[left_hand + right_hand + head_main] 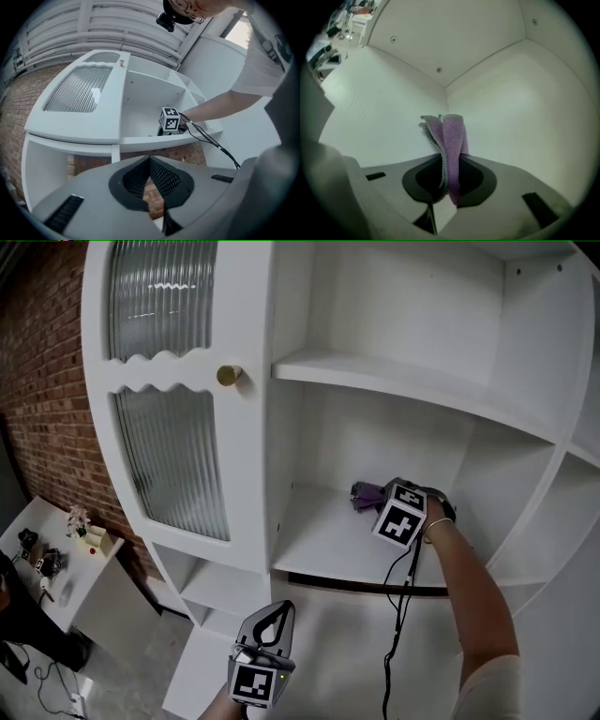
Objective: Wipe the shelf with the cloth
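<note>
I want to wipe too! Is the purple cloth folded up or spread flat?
Folded. The cloth shows several layers bunched together, pinched in the right gripper.

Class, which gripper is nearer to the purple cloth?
Right. The right gripper is shut on the purple cloth inside the cabinet, at the shelf; the left gripper hangs lower, outside the cabinet, apart from it.

Even soft daylight; fisheye-warped dark edges; near foreground blurred.
</note>
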### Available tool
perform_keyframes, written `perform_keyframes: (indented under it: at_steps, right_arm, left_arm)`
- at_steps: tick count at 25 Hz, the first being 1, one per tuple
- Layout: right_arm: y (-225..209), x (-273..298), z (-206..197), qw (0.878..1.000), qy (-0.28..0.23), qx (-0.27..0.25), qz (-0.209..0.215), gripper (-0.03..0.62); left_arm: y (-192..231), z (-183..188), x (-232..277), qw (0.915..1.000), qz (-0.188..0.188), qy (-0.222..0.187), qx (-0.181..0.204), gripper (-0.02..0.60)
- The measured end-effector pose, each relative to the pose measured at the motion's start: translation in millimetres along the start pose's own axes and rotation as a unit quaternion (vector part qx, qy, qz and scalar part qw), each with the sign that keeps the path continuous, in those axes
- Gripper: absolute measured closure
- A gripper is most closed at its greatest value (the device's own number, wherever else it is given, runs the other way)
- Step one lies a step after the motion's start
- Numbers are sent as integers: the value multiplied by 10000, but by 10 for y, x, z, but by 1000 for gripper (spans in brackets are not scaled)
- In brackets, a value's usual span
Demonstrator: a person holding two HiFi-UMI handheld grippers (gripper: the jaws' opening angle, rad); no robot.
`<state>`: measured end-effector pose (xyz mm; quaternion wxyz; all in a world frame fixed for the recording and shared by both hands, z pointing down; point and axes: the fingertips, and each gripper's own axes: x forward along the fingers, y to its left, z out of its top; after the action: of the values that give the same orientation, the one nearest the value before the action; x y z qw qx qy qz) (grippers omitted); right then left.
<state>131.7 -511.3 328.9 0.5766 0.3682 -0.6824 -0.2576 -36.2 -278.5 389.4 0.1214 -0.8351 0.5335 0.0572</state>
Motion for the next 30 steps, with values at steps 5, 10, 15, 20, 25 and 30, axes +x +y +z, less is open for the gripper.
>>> perform_keyframes:
  at_steps: [5, 10, 15, 20, 25, 30]
  right_arm:
    - [54, 6, 28, 9990, -27, 154, 410, 522]
    - [158, -105, -1, 9984, -83, 60, 553, 528]
    - [348, -330, 18, 9972, -212, -108, 711, 528]
    - [593, -594, 71, 9945, -213, -308, 977, 528]
    - [794, -826, 98, 9936, -222, -342, 1056, 528]
    - [1000, -1079, 94, 9916, -265, -422, 1192, 526]
  left_arm:
    - [-127, -52, 88, 9999, -127, 77, 62, 569]
    - [-287, -30, 104, 9993, -316, 131, 173, 569]
    - [-351, -1, 67, 9992, -350, 172, 112, 569]
    - [-406, 70, 16, 9992, -377, 58, 128, 569]
    - [-496, 129, -74, 9988, -462, 65, 172, 569]
    - [-516, 197, -137, 9989, -477, 22, 16, 569]
